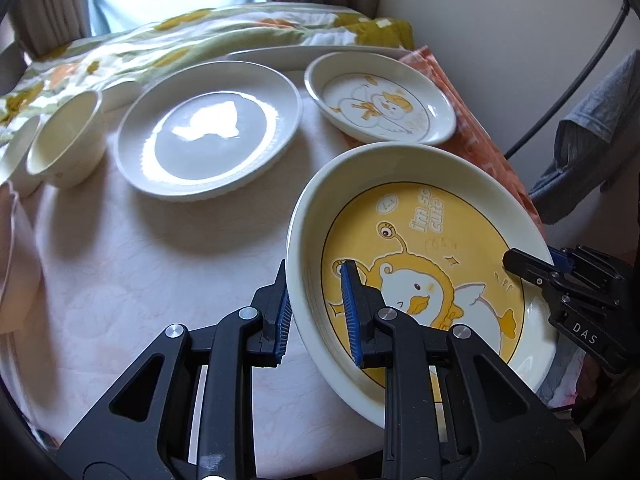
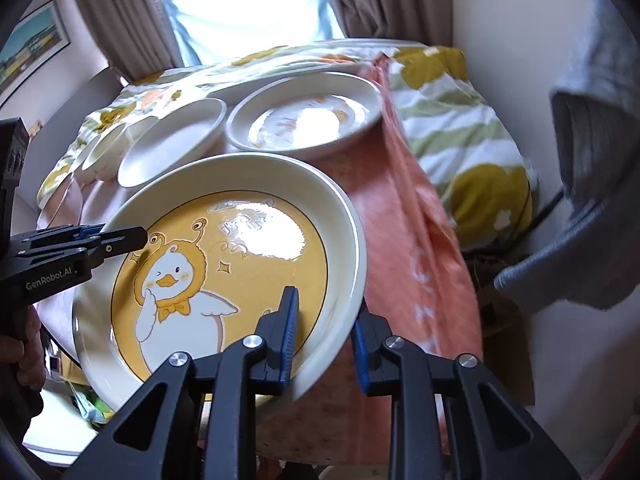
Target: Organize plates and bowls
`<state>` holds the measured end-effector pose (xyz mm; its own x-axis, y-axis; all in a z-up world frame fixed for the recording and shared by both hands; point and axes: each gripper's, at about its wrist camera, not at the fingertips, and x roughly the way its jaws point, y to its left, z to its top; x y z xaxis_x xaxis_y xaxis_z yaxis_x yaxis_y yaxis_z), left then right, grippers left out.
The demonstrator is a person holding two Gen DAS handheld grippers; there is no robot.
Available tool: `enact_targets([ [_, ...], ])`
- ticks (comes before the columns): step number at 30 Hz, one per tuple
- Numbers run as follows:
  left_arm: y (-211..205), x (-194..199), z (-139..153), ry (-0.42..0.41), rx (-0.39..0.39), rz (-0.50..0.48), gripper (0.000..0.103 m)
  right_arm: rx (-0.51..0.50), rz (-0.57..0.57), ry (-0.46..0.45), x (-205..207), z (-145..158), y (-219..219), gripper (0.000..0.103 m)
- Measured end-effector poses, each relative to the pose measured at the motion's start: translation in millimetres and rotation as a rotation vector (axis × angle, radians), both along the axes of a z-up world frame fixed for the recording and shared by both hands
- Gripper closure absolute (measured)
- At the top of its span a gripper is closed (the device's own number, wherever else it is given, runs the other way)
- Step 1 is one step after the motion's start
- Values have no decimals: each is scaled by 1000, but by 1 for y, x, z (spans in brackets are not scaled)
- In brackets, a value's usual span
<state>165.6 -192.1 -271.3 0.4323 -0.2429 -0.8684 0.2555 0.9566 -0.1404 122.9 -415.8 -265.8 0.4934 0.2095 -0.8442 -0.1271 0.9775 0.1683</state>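
A large cream plate with a yellow duck picture (image 1: 420, 240) (image 2: 224, 264) hangs tilted above the table, held from both sides. My left gripper (image 1: 316, 312) is shut on its left rim. On the opposite rim my right gripper (image 2: 326, 340) is shut too, and it shows in the left wrist view at the plate's far edge (image 1: 532, 268). The left gripper appears at the left of the right wrist view (image 2: 120, 240). On the table lie a plain white plate (image 1: 208, 132) (image 2: 172, 140), a smaller duck plate (image 1: 380, 100) (image 2: 304, 116) and a cream bowl (image 1: 66, 140).
The round table (image 1: 140, 260) wears a pale cloth, with an orange cloth (image 2: 404, 216) along its right edge. A long white dish (image 1: 304, 56) lies behind the plates by a flowered blanket (image 1: 120, 56). Grey clothing (image 2: 592, 160) hangs at the right. A second bowl (image 1: 18, 156) stands far left.
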Motion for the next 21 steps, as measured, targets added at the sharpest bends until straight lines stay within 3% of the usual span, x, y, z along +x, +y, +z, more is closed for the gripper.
enact_targets([
  [7, 58, -9, 13, -21, -1, 75, 84, -61, 88, -63, 3, 21, 58, 80],
  [10, 90, -14, 16, -24, -1, 119, 84, -41, 132, -71, 6, 26, 87, 80],
  [21, 195, -38, -2, -11, 54, 244, 84, -38, 282, -83, 7, 14, 195, 80],
])
